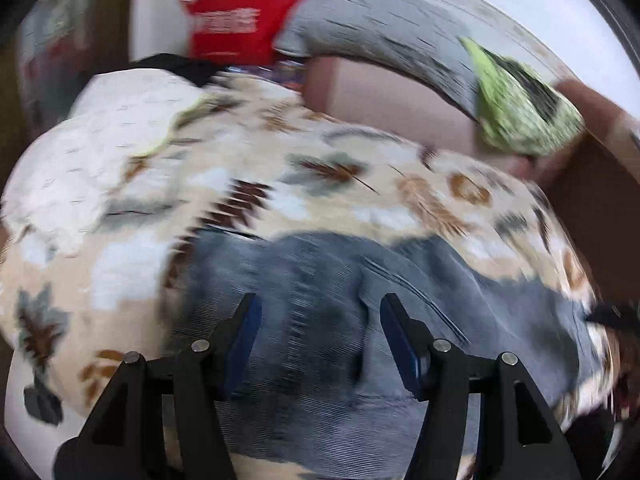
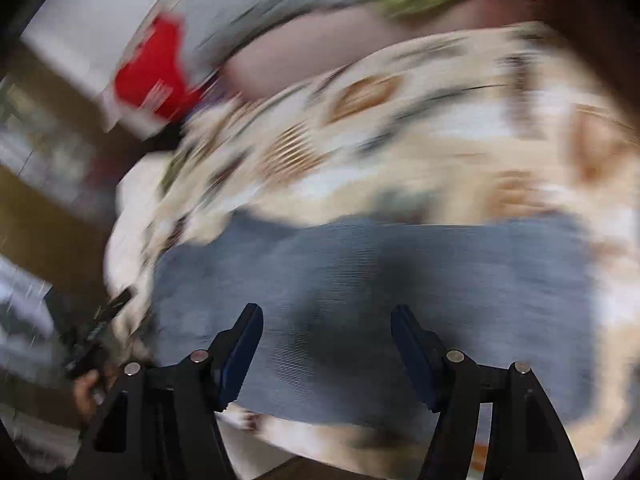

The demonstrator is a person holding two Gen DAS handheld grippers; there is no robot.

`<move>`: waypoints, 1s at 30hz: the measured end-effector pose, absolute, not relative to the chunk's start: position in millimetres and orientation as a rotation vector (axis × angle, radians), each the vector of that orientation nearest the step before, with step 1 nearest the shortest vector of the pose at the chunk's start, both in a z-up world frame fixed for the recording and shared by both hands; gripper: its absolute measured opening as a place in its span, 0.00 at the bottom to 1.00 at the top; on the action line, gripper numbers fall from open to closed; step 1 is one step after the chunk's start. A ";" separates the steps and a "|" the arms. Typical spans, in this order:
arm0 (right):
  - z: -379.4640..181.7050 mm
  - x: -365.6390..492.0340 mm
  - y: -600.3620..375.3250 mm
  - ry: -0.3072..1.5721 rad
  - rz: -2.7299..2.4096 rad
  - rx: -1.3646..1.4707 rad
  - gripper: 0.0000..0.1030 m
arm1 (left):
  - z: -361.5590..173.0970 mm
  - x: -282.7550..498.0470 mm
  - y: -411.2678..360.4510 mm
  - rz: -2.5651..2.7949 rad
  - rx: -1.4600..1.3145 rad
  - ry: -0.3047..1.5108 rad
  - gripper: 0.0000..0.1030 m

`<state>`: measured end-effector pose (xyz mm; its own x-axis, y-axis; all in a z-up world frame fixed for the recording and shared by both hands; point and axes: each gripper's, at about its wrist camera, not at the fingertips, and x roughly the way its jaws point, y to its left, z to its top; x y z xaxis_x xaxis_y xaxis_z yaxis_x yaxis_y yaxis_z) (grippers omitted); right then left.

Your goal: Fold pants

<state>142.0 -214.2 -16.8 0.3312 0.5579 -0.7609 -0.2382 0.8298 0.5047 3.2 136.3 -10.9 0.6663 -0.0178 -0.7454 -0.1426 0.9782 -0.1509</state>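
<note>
Grey-blue denim pants lie on a cream bed cover with a brown and grey leaf print. My left gripper is open and empty just above the pants, its jaws wide apart. In the right wrist view the same pants fill the lower middle, blurred by motion. My right gripper is open and empty over them. The other gripper shows as a dark shape at the right edge of the left wrist view and at the left edge of the right wrist view.
A white quilted cloth lies on the cover's left part. At the back lie a grey pillow, a red bag, a green patterned cloth and a pinkish sheet. A brown wooden edge stands on the right.
</note>
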 end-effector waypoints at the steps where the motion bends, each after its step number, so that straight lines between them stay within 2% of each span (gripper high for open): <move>1: -20.8 151.7 -190.3 1.150 0.594 0.300 0.68 | -18.3 7.7 133.7 0.080 -0.174 0.857 0.61; 3: -35.2 167.1 -156.2 1.192 0.636 0.206 0.68 | -44.0 19.0 135.7 0.158 -0.106 0.934 0.61; 4: -44.5 171.6 -151.8 1.212 0.601 0.153 0.68 | -63.7 24.9 144.8 0.189 -0.127 0.997 0.65; 5: -57.1 181.5 -154.3 1.232 0.542 0.129 0.68 | -70.2 27.1 151.4 0.183 -0.164 0.996 0.67; 6: -68.4 191.1 -163.7 1.246 0.453 0.118 0.68 | -68.7 26.7 155.6 0.194 -0.172 0.962 0.74; 7: -76.2 198.1 -175.8 1.252 0.368 0.108 0.68 | -65.1 27.5 156.8 0.204 -0.170 0.959 0.75; 10: -62.2 202.9 -215.3 1.160 0.386 0.353 0.68 | -60.5 28.3 156.3 0.217 -0.188 0.952 0.75; 12: -44.9 198.6 -217.3 1.111 0.383 0.342 0.68 | -56.1 27.9 153.2 0.231 -0.193 0.955 0.75; 18: -14.7 216.7 -119.9 1.120 0.660 0.092 0.68 | -27.7 14.8 141.5 0.226 -0.142 0.798 0.74; 24: -35.0 265.0 -33.8 1.211 0.763 -0.050 0.68 | -64.9 35.3 160.3 0.227 -0.194 0.939 0.75; 27: -62.4 288.8 -4.2 1.323 0.749 -0.095 0.65 | -67.8 34.4 161.4 0.225 -0.197 0.930 0.76; 28: -70.6 292.4 -0.3 1.365 0.754 -0.087 0.58 | -67.8 33.4 159.9 0.220 -0.175 0.925 0.76; 29: -78.9 294.4 4.7 1.410 0.807 -0.050 0.13 | -69.1 33.0 160.4 0.214 -0.173 0.924 0.76; 30: -80.1 293.0 8.5 1.419 0.825 -0.050 0.05 | -70.4 32.2 161.9 0.207 -0.180 0.923 0.76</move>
<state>293.0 8.5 -80.1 -0.0700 0.4731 -0.8782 -0.5295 0.7285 0.4346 32.2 161.9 -70.4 0.5862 0.0997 -0.8040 -0.2537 0.9651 -0.0653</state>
